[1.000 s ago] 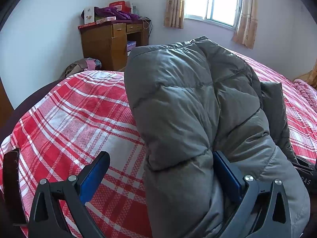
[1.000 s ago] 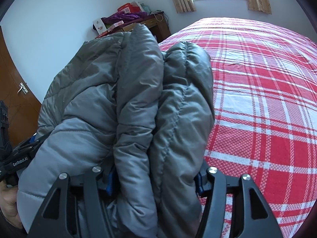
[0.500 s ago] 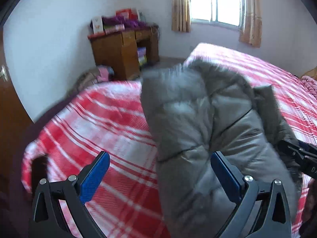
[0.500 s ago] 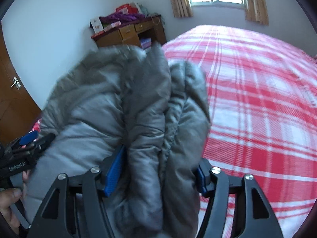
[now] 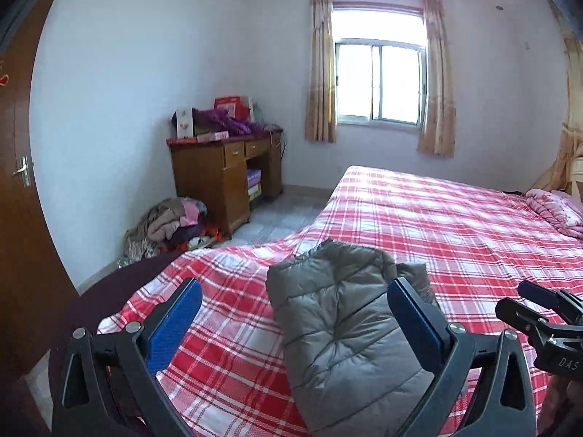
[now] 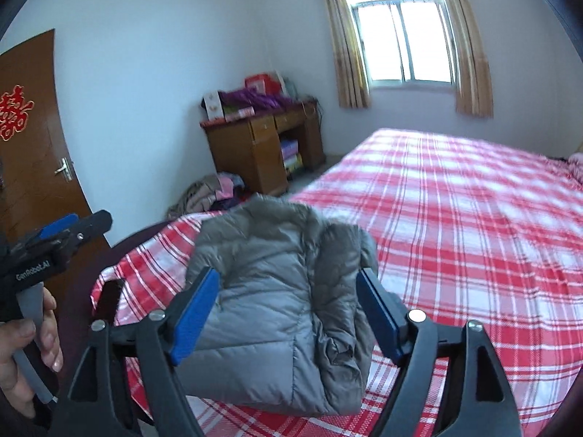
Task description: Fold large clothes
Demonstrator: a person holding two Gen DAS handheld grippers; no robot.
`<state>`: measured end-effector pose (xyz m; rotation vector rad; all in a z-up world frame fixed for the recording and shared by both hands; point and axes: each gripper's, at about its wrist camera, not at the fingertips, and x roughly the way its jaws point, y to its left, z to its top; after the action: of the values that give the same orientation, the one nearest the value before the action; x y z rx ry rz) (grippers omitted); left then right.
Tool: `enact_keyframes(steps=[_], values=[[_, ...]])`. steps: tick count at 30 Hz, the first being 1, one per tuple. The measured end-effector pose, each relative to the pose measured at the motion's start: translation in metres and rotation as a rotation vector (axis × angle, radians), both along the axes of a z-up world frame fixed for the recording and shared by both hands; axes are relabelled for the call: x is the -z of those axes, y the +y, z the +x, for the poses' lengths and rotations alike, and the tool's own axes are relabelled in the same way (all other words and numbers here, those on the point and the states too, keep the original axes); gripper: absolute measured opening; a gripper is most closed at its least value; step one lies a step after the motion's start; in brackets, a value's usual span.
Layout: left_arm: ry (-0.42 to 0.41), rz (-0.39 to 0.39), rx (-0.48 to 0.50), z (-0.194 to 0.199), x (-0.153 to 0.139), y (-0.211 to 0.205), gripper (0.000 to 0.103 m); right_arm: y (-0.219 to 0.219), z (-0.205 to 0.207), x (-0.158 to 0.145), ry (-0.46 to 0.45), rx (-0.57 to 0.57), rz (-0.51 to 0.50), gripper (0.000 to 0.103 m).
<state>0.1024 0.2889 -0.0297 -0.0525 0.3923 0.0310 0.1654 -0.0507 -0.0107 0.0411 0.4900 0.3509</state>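
folded jacket [image 5: 342,331] lengthwise toward window [image 5: 379,80]

The grey jacket [image 5: 346,331], a second ago clamped and held up by the right gripper [image 6: 288,317], now lies folded near the corner of the bed [image 5: 455,225]. That gripper's jaws have spread apart, and the left gripper [image 5: 295,324] (already spread wide) has pulled back above the bundle.

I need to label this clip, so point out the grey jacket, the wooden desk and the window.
grey jacket [image 5: 342,331]: left wrist view, quilted top panel.
wooden desk [image 5: 215,171]: left wrist view, left cabinet front.
window [image 6: 404,40]: right wrist view, middle of glass.
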Motion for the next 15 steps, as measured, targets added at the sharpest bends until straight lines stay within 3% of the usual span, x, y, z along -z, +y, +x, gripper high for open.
enact_keyframes(steps=[15], values=[[-0.01, 0.016, -0.002, -0.002, 0.002, -0.007, 0.102, -0.001, -0.013, -0.011, -0.041, -0.008, 0.028, 0.081]])
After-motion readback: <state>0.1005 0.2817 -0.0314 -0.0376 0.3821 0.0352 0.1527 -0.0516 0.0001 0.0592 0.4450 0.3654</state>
